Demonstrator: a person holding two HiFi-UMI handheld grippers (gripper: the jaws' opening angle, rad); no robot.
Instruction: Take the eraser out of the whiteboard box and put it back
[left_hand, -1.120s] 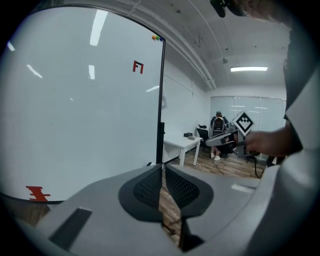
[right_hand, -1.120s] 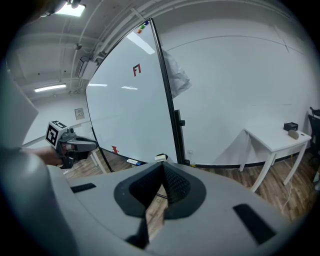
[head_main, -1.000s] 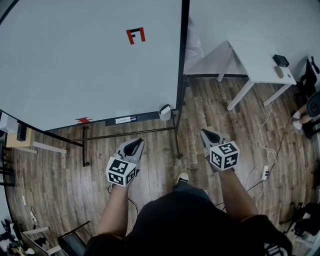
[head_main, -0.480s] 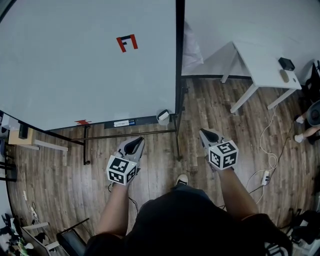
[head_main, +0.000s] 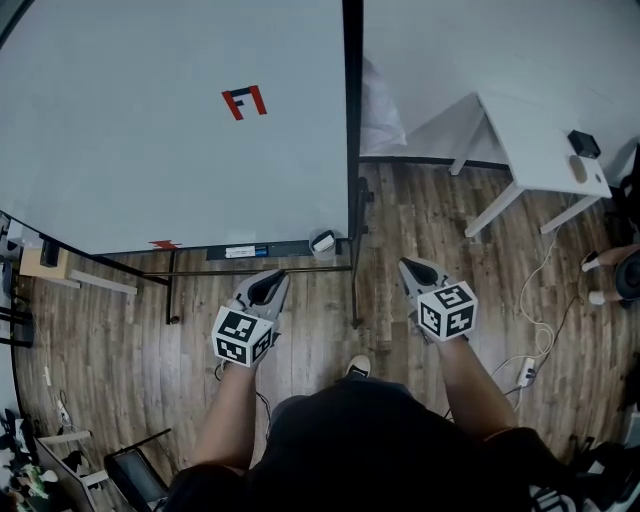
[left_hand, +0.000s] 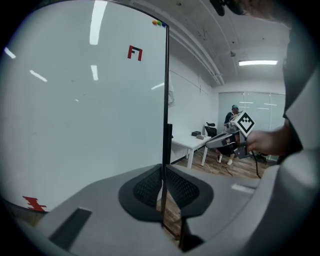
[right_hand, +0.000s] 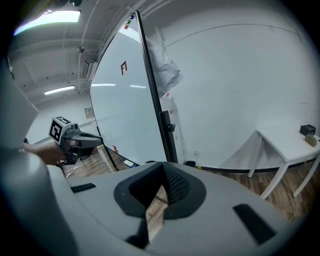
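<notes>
1. One whiteboard (head_main: 150, 150) stands upright. It is a broad, smooth, pale panel in a thin black frame on black metal legs. It carries two red marks, a blocky one (head_main: 244, 102) high up and a small jagged one (head_main: 164, 244) at its lower edge.
2. The floor (head_main: 120, 340) is brown-grey planks with a wood grain.
3. One white counter (head_main: 530, 140) on slanting legs stands by the wall, well apart from the whiteboard's right edge. Two small dark things lie near its right corner.
4. Two bare forearms reach forward side by side and well apart, the left (head_main: 225, 420) and the right (head_main: 470, 390). Each gripper tips somewhat downward toward the board's lower edge.
5. The left gripper (head_main: 267, 285) has a grey shell and a black-and-white marker cube (head_main: 243, 337). Its black ribbed fingers (left_hand: 147, 187) are clenched with nothing between them.
6. The right gripper (head_main: 419, 269) is built the same way, with its own cube (head_main: 447, 310). Its fingers (right_hand: 175, 185) meet at the tips and hold nothing.
7. One whiteboard box (head_main: 323, 243), small and pale, sits at the right end of the board's dark tray (head_main: 265, 250), just beside the frame's right post. Both grippers are apart from it. The eraser cannot be made out inside it.
</notes>
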